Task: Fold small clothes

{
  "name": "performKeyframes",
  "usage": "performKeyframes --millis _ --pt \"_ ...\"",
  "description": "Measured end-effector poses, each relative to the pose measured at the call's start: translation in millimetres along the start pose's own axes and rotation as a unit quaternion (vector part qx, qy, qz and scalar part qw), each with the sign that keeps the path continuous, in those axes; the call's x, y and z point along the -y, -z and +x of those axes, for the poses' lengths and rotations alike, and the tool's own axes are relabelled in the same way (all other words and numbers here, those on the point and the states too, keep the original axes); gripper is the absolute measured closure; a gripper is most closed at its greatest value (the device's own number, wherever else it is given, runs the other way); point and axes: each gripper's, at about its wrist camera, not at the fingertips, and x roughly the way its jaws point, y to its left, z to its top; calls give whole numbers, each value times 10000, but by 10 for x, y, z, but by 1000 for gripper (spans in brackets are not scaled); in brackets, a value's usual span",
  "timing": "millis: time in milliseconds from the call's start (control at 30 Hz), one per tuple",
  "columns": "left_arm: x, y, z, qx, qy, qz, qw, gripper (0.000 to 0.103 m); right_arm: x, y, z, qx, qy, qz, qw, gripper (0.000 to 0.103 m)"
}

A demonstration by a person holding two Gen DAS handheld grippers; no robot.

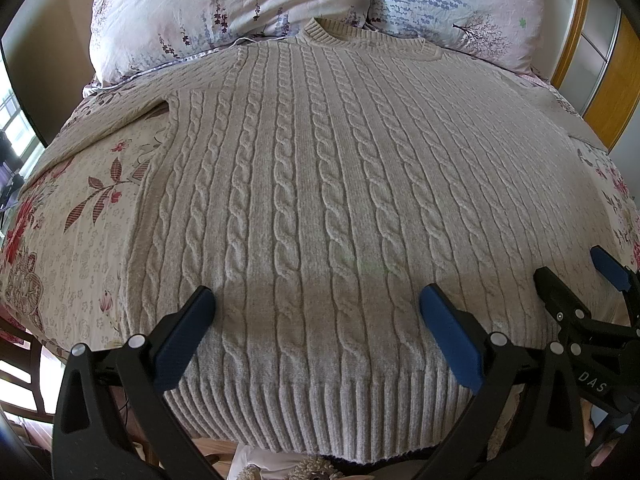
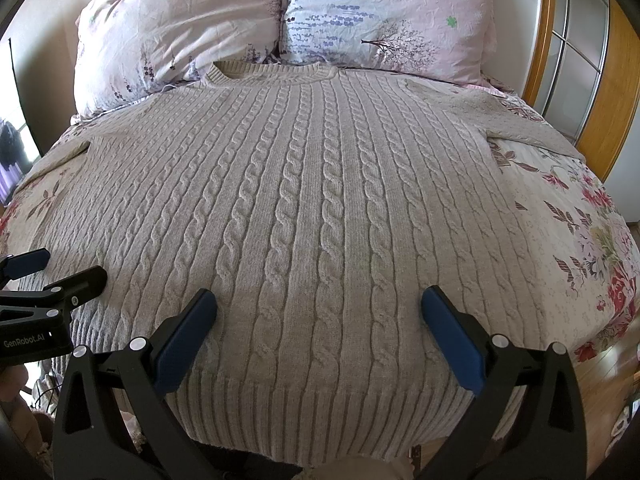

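Sweater point(image 1: 304, 184), cable-knit and beige, lies flat and face-up on a floral bed point(image 1: 80, 240), collar at the far pillows point(image 1: 224, 12), ribbed hem nearest, ready for a first fold. Left claw point(image 1: 316, 320) and right claw point(image 2: 318, 320) hover side by side above the hem, both spread wide and holding nothing (sleeves reach out left and right).

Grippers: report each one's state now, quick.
Left gripper: open, holding nothing, above the sweater.
Right gripper: open, holding nothing, above the same sweater.
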Motion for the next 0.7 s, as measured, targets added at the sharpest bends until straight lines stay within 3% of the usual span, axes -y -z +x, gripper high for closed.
performKeyframes --millis 700 --pt "0 -1 0 5 -1 0 10000 2 -2 13 4 7 0 -1 10000 1"
